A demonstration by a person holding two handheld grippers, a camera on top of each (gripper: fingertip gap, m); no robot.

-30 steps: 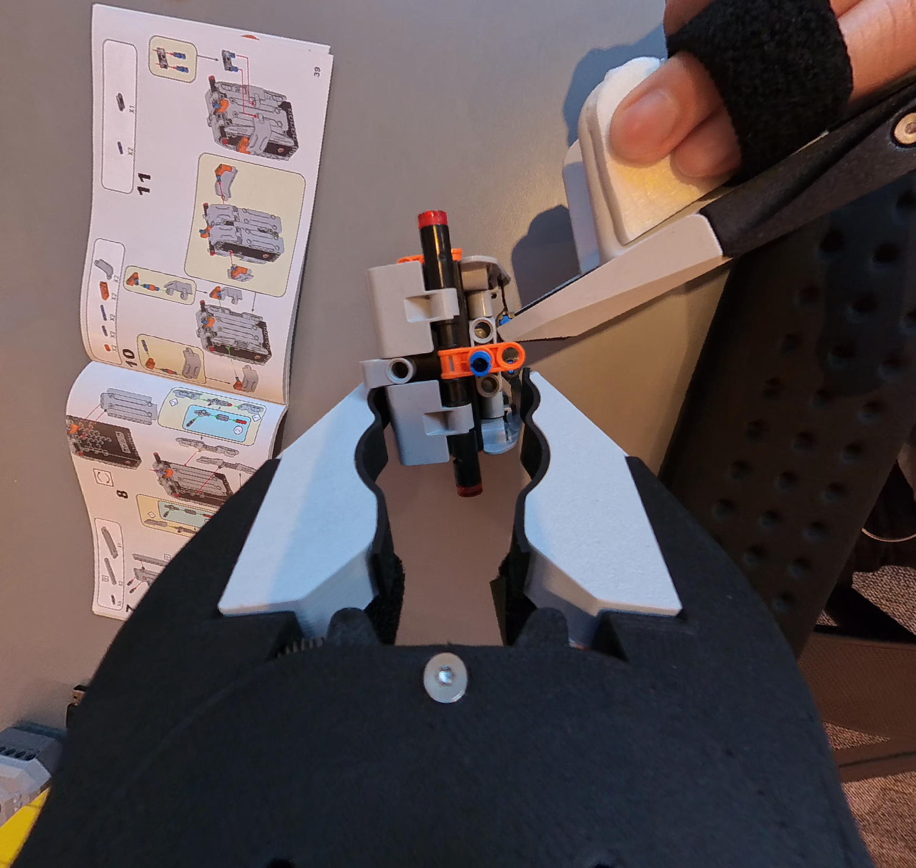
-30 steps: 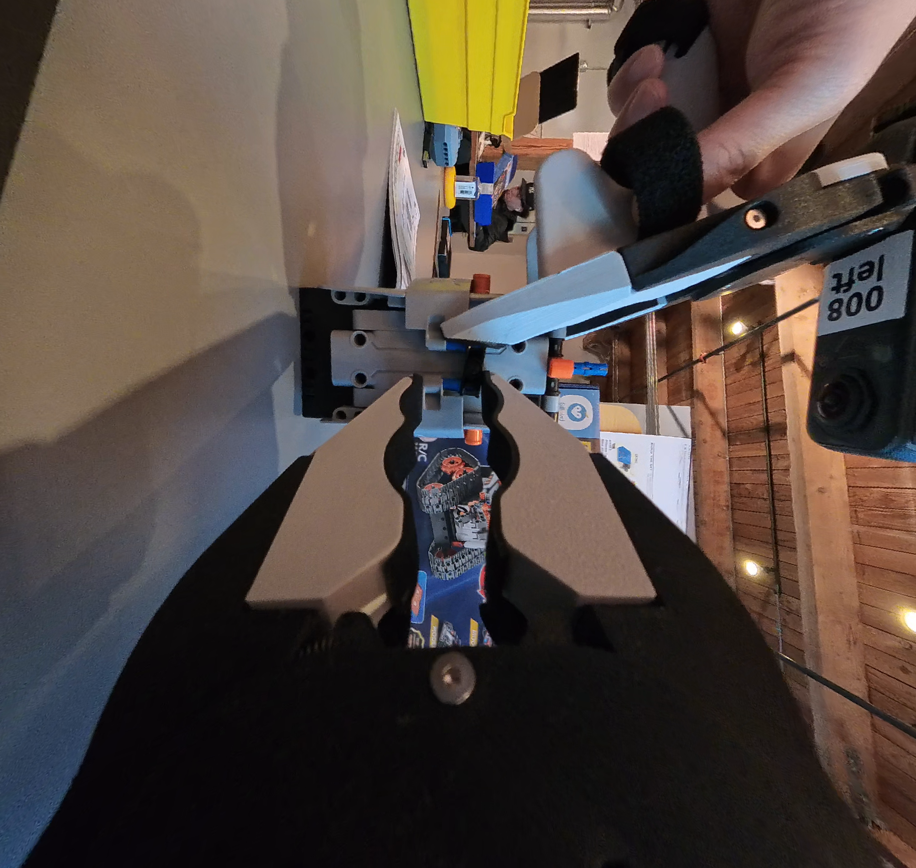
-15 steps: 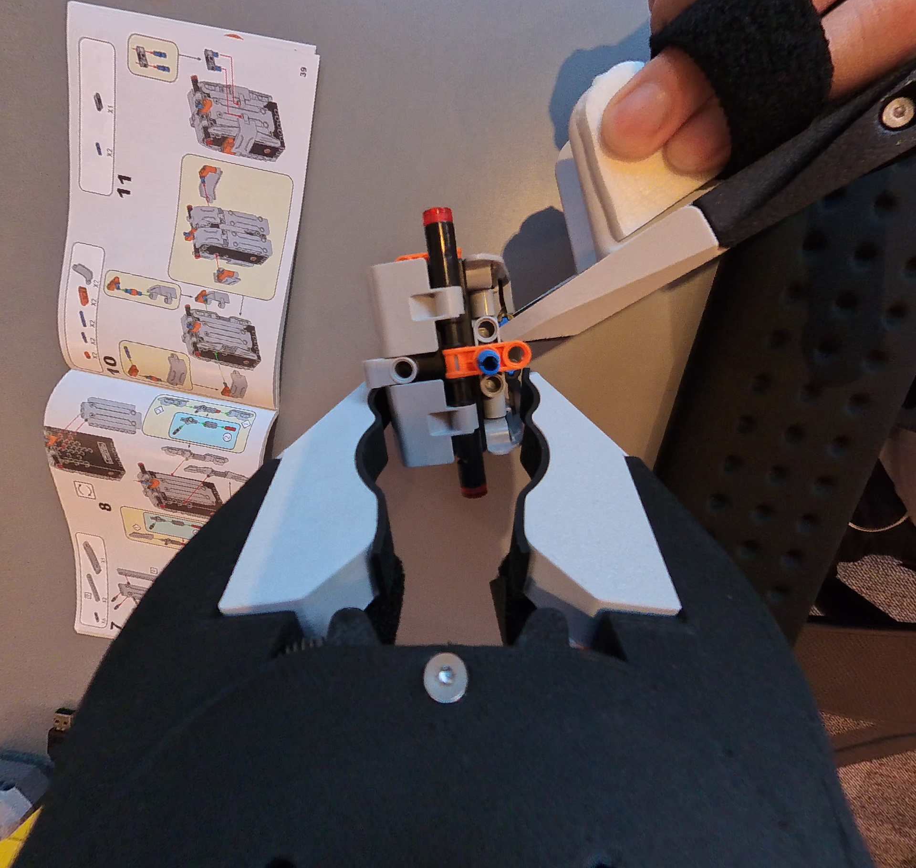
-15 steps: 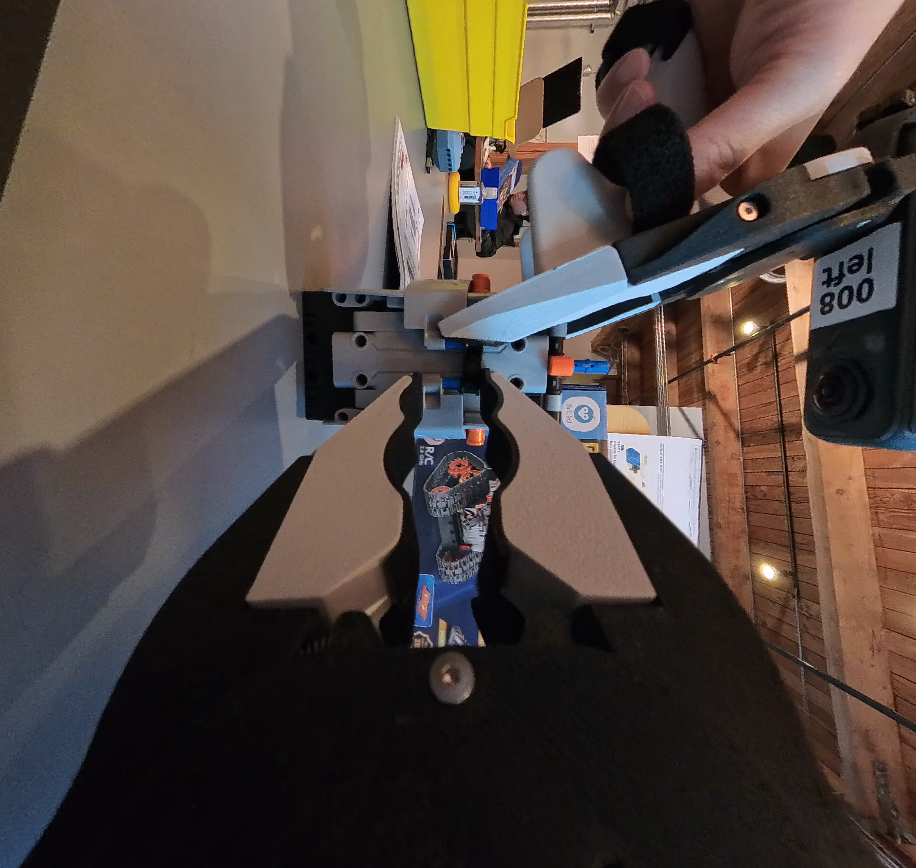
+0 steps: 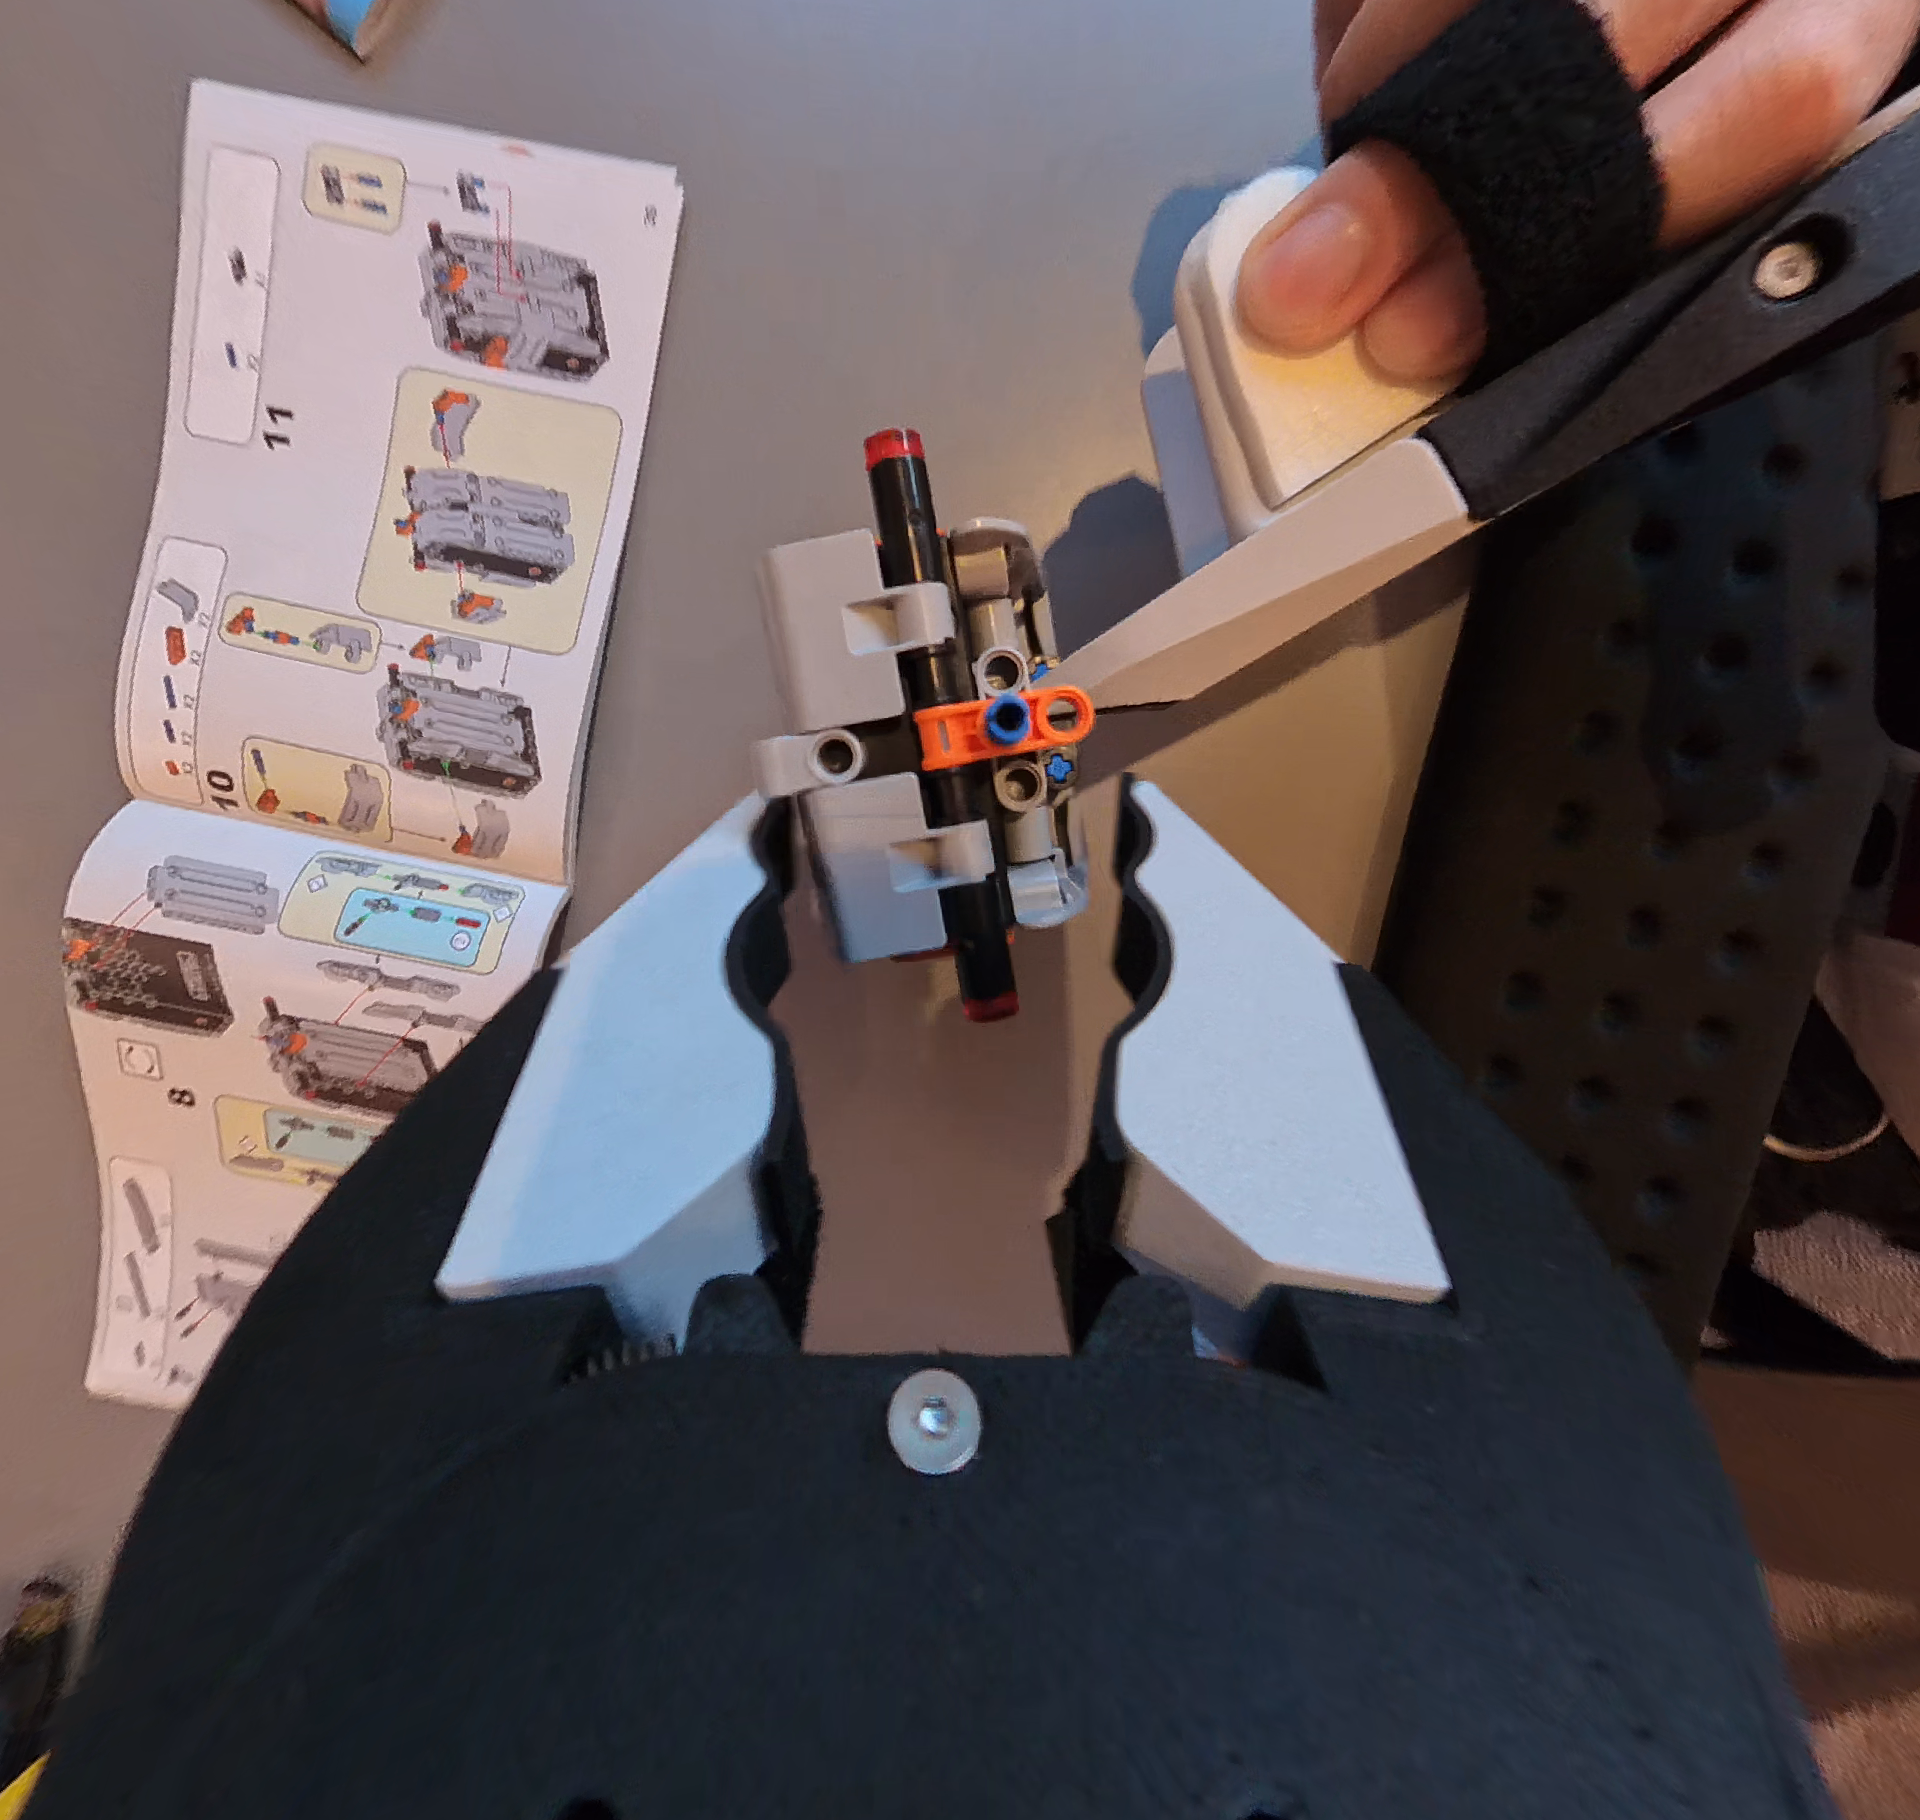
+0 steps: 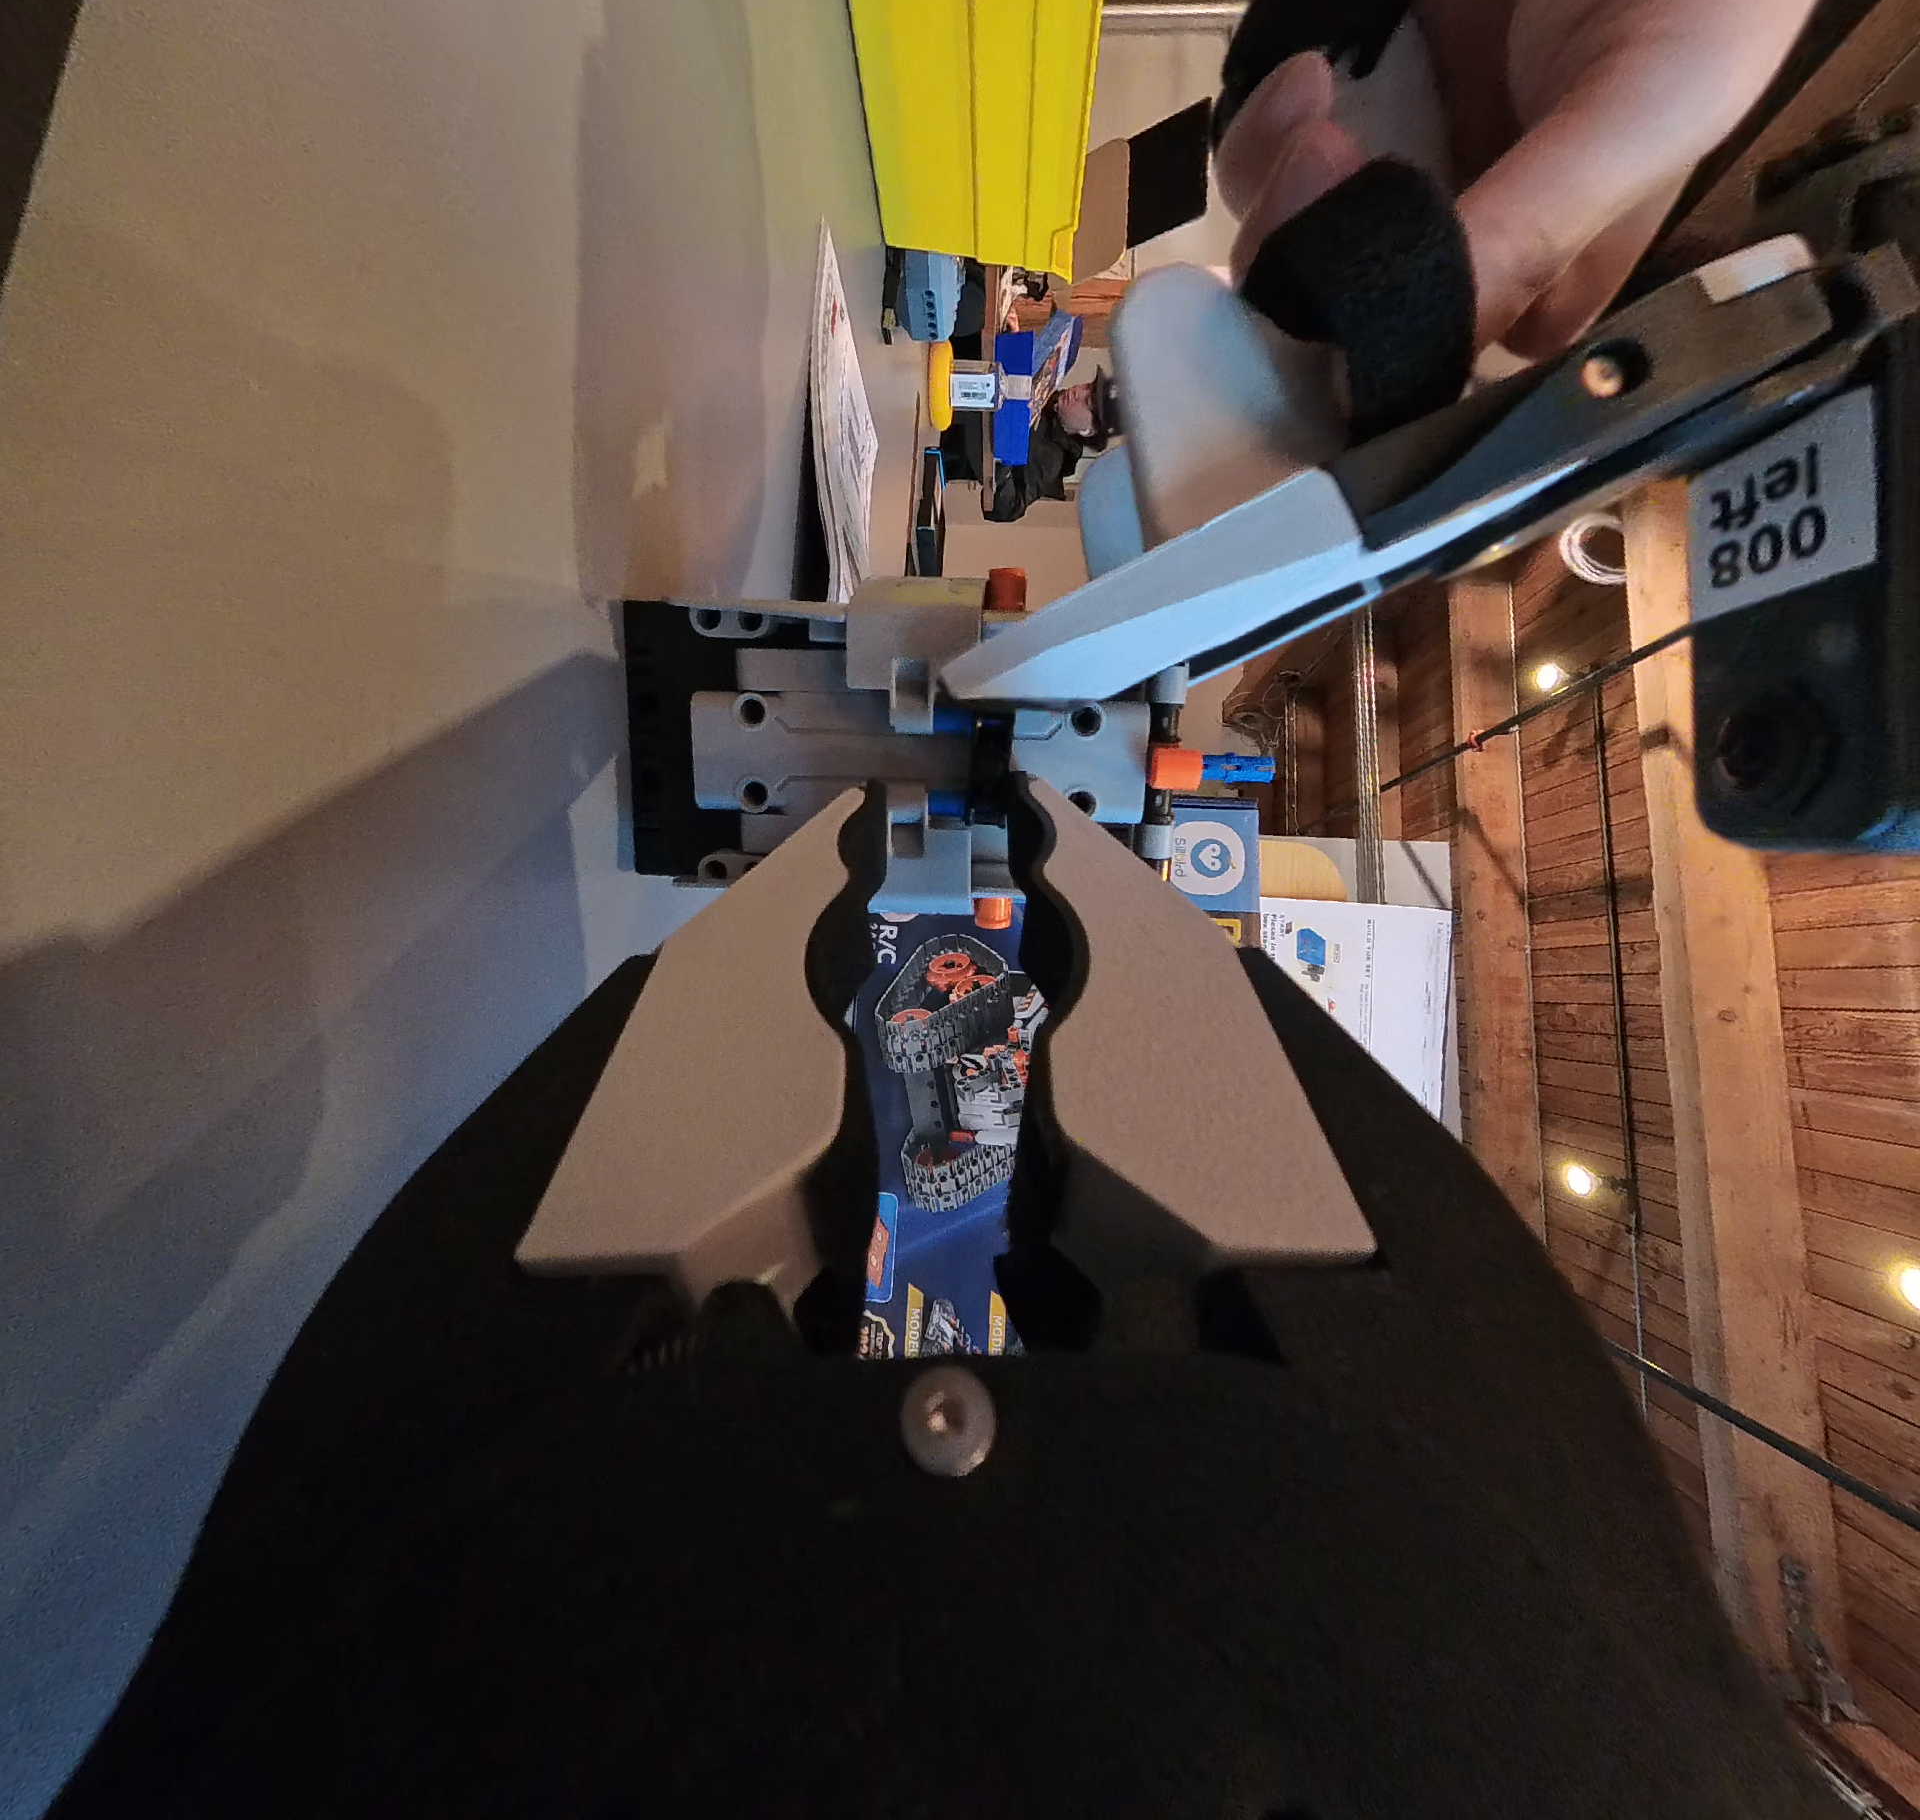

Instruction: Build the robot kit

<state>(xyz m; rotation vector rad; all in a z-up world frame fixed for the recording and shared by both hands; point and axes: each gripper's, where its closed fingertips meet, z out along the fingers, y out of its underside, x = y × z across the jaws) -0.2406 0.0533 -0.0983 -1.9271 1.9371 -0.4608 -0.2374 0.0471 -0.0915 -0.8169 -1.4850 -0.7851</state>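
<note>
Closely flanked brick assembly, one view after another.
Left wrist view: left gripper [image 5: 948, 809] brackets the brick assembly [image 5: 862, 669] at its tips, grasp unclear; instruction booklet [image 5: 395, 523] lies left. Right wrist view: right gripper [image 6: 945, 814] pinches the assembly between its tips.

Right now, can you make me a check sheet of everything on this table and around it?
Surface: plain grey tabletop.
Job's things: grey, black and orange toy-brick model standing on the tabletop; open paper instruction booklet lying beside it.
Clutter: blue picture box; yellow plastic bin.
Grippers: left gripper straddles the model, grip unclear; right gripper pinches its middle.
Cables: thin dark wire with small lights.
Surroundings: wooden plank wall; black perforated panel.
</note>
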